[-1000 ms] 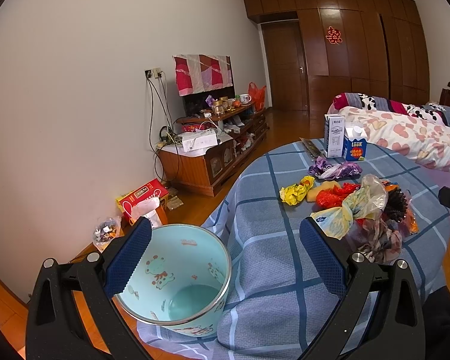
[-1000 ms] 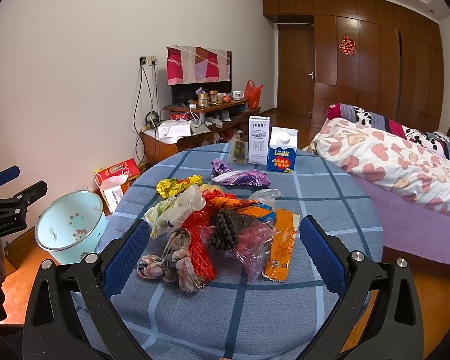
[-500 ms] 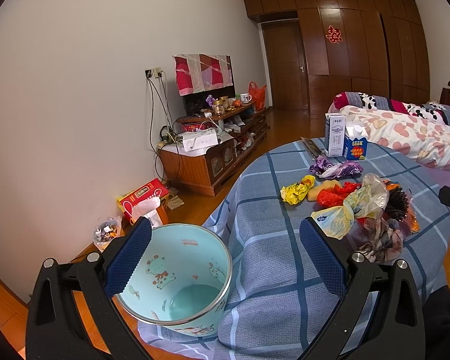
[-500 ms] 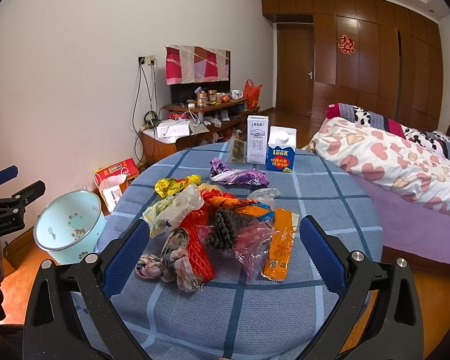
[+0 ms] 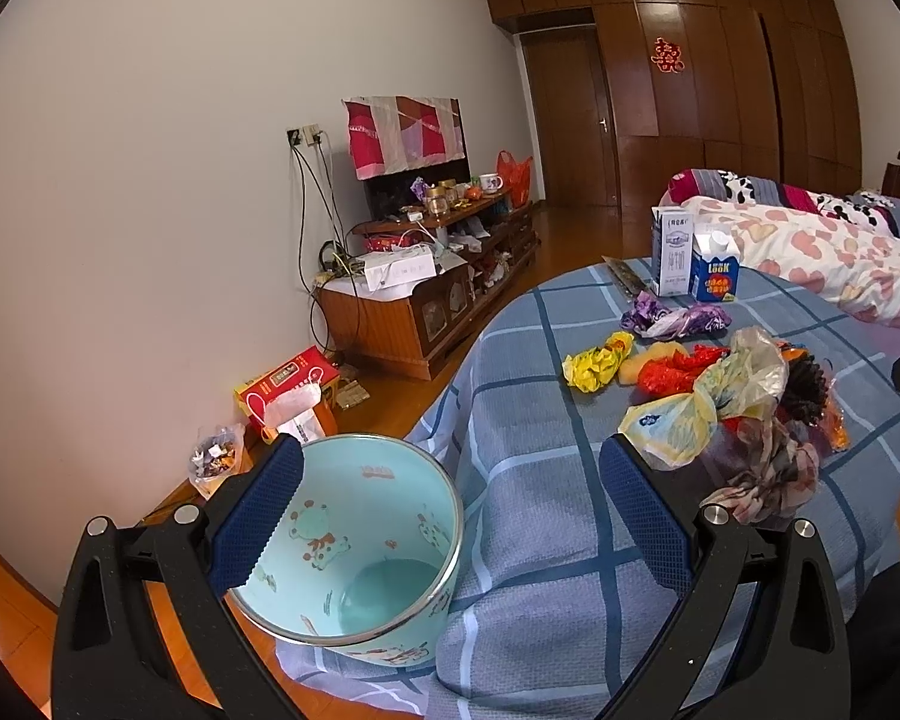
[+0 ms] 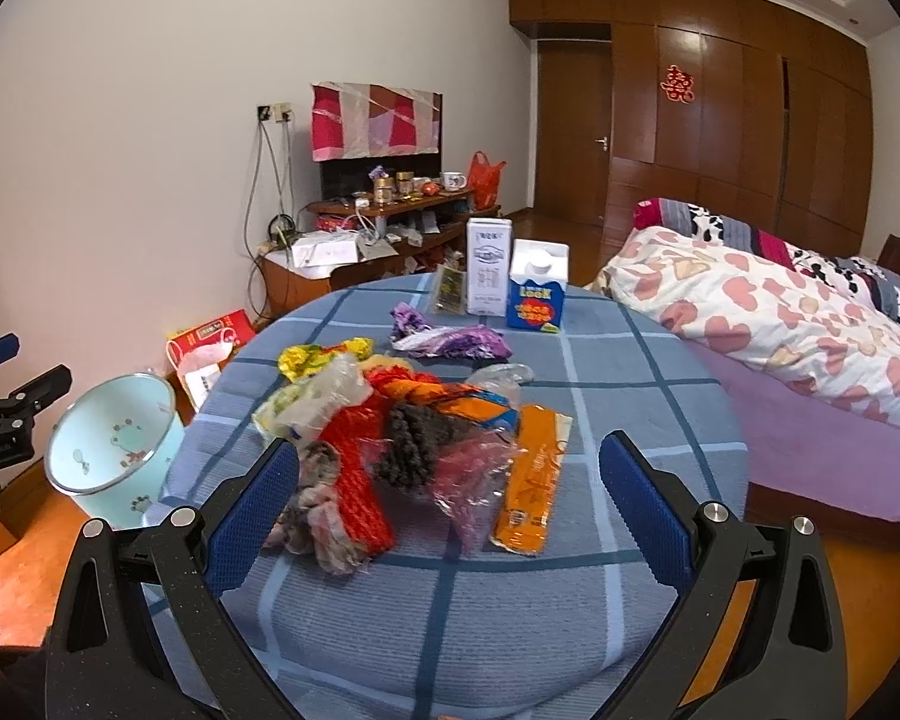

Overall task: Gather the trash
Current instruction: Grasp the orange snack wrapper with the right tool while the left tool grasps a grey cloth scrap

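Hovering over the trash pile, both grippers empty

Left gripper (image 5: 450, 531) spread wide, holding nothing. Between its blue pads (image 5: 258, 519) sits the pale blue bin (image 5: 354, 546), mouth up and tilted toward the camera, cartoon animal prints inside, on the floor right against the hanging edge of the blue checked tablecloth (image 5: 540, 480).

Right gripper (image 6: 450, 519) also spread wide, empty, aimed at the heap of trash (image 6: 402, 444) in the middle of the round table. Heap: red net wrapper (image 6: 357, 480), dark crinkled wad (image 6: 414, 438), pink clear plastic bag (image 6: 474, 474), pale crumpled plastic bag (image 6: 324, 396), faded cloth-like scrap (image 6: 318, 516) at the near edge. Orange sachet (image 6: 531, 480) lies flat just right of the heap. Yellow foil wrapper (image 6: 306, 357) behind the heap, purple wrapper (image 6: 450, 339) farther back. Two cartons upright at the far edge: white milk carton (image 6: 489, 273) and blue carton (image 6: 537, 294), side by side.

From the right wrist view the bin is on the floor left of the table, left gripper's black frame (image 6: 12, 414) beside it. Bed with heart-print quilt (image 6: 780, 312) to the right.
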The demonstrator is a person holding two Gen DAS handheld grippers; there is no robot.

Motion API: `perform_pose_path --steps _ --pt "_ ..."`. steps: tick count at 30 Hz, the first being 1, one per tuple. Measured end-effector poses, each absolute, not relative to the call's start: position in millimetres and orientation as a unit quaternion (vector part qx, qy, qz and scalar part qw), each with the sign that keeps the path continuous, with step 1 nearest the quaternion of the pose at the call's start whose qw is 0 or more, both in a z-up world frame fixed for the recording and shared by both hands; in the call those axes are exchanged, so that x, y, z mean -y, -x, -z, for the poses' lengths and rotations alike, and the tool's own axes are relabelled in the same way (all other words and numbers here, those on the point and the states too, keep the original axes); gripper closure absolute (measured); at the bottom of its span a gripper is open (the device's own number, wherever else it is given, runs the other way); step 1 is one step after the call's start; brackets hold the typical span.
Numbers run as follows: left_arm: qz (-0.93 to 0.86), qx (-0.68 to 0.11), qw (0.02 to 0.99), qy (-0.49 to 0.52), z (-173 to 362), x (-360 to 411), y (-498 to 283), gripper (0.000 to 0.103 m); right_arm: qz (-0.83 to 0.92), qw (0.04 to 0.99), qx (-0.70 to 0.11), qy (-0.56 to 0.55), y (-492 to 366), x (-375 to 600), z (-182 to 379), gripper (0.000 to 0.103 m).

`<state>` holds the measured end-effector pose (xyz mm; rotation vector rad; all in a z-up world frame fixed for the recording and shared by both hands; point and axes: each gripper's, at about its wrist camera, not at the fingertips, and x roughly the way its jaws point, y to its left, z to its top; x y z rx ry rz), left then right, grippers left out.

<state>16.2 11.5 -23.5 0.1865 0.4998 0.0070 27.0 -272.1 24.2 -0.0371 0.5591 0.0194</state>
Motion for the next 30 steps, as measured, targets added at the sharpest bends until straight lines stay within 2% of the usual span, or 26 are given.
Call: perform_pose_path --steps 17,30 --pt "0.065 -0.284 0.949 -0.120 83 69 -36 0.006 0.080 0.946 -0.314 0.021 -39 337 39 0.005" --pt "0.110 -0.319 0.930 -0.144 116 116 -45 0.006 0.094 0.938 -0.334 -0.004 -44 360 65 0.005"
